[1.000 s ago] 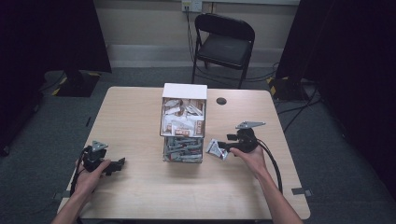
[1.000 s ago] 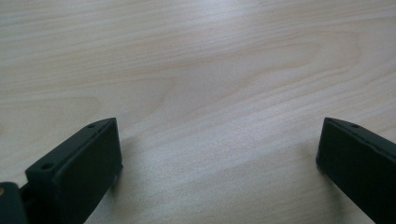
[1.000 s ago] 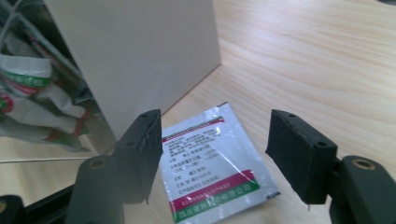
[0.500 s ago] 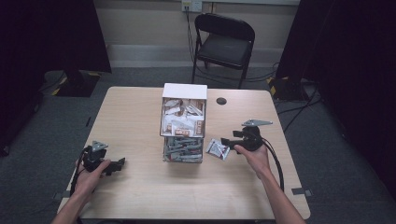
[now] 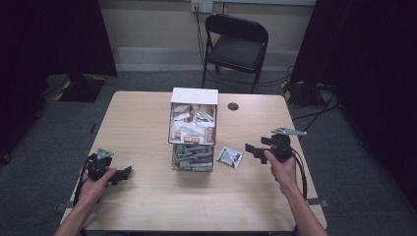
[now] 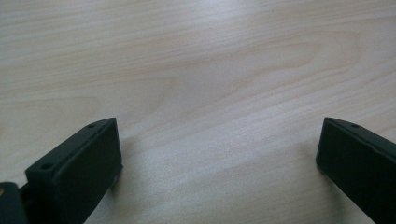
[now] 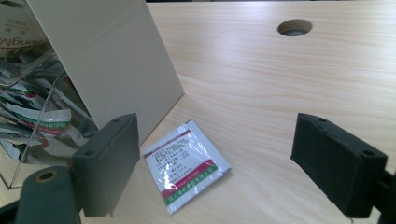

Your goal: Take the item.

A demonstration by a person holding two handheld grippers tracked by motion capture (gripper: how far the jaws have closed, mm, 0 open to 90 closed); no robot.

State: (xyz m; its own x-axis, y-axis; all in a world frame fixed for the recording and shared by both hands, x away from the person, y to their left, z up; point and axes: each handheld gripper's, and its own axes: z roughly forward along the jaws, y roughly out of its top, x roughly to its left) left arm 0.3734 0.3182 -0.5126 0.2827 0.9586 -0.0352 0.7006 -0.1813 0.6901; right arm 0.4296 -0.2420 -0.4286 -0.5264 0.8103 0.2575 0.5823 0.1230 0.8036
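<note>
Packet [image 7: 186, 164] flat on table [image 5: 147, 123], just right of two-tier box [image 5: 193, 129], between box and right gripper [image 5: 254, 150]; likely drawn from box stock for separate handling. Right gripper: jaws wide apart, empty, aimed at packet from right. Left gripper [image 5: 120, 174]: jaws spread over bare wood at near left, empty, apparently parked. Box mid-table, both tiers crammed with sachets. Cable hole [image 5: 233, 106] at far right of pale wood top. Folding chair [image 5: 236, 46] beyond far edge; grey carpet, dark curtains.

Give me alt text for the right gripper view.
A small printed sachet lies flat on the wooden table between the open right gripper jaws, beside a white-walled organizer holding more packets.
</note>
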